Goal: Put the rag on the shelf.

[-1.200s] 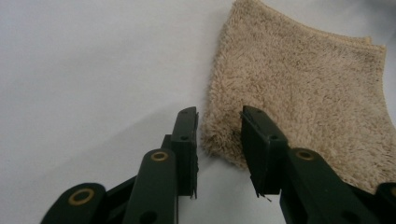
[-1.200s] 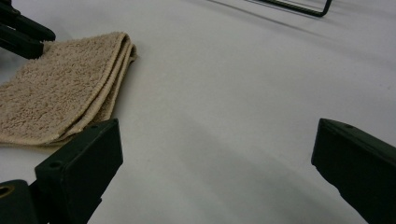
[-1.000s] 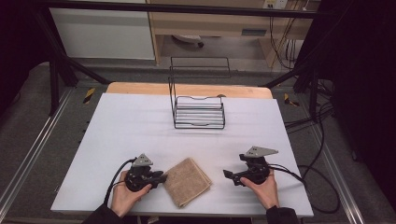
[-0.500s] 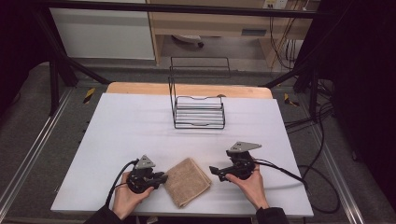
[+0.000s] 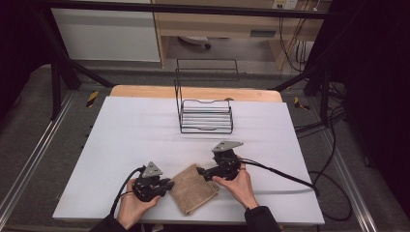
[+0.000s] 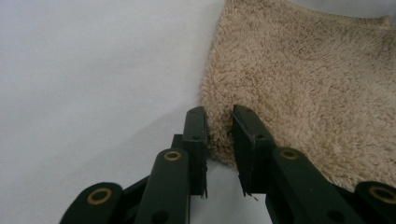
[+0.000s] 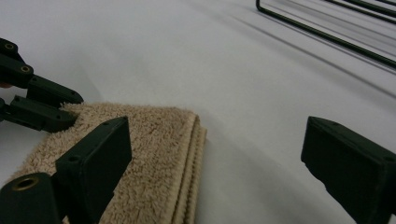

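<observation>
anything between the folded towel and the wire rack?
Nothing. In the high view, only bare white table separates the towel from the wire rack; the right gripper sits at the towel's far corner, beside that stretch.

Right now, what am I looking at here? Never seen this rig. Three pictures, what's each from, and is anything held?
No robot arm: a person holds a two-jaw tool in each hand. The high view looks down from above onto a white table. The other two pictures come from cameras riding on each tool.

On the table lie a folded tan towel and, farther back, a black wire rack.

The left tool has its jaws closed to a narrow gap around the towel's edge. The right tool is wide open at the towel's far corner, holding nothing.
</observation>
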